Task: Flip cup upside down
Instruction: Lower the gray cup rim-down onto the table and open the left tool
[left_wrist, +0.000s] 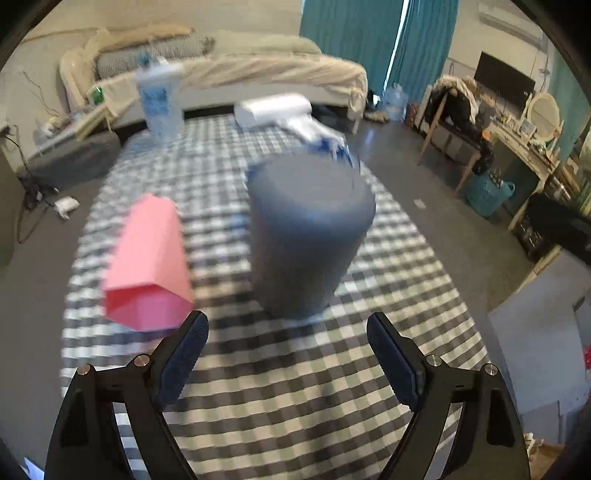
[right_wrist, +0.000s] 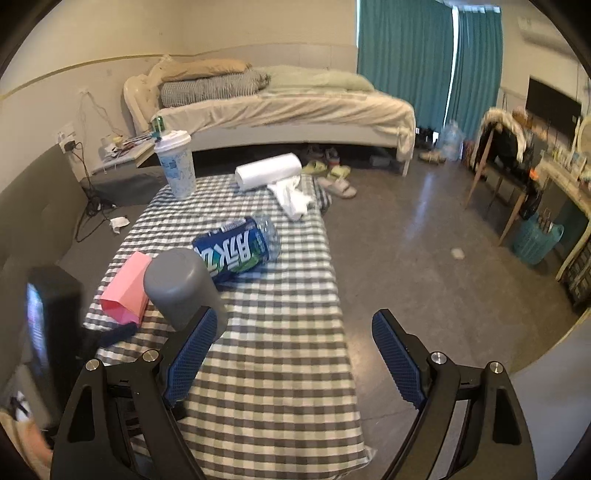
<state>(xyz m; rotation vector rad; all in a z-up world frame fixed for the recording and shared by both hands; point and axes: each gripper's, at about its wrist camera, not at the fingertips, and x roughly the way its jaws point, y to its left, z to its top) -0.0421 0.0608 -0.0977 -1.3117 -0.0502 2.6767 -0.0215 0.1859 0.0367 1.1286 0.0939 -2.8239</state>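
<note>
A grey cup (left_wrist: 308, 236) stands upside down, closed bottom up, on the checked tablecloth (left_wrist: 280, 387). My left gripper (left_wrist: 286, 332) is open and empty just in front of it, jaws wide apart, not touching it. The left wrist view is blurred. In the right wrist view the cup (right_wrist: 177, 284) stands at the table's left side, just beyond my left finger. My right gripper (right_wrist: 295, 332) is open and empty above the table's near right part, apart from the cup.
A pink paper box (left_wrist: 147, 266) lies left of the cup. A blue-labelled bottle (right_wrist: 236, 251) lies behind it. A lidded drink cup (right_wrist: 175, 162), a paper roll (right_wrist: 267, 171) and a white cloth (right_wrist: 293, 197) sit at the far end. The table's right edge (right_wrist: 332, 288) drops to the floor.
</note>
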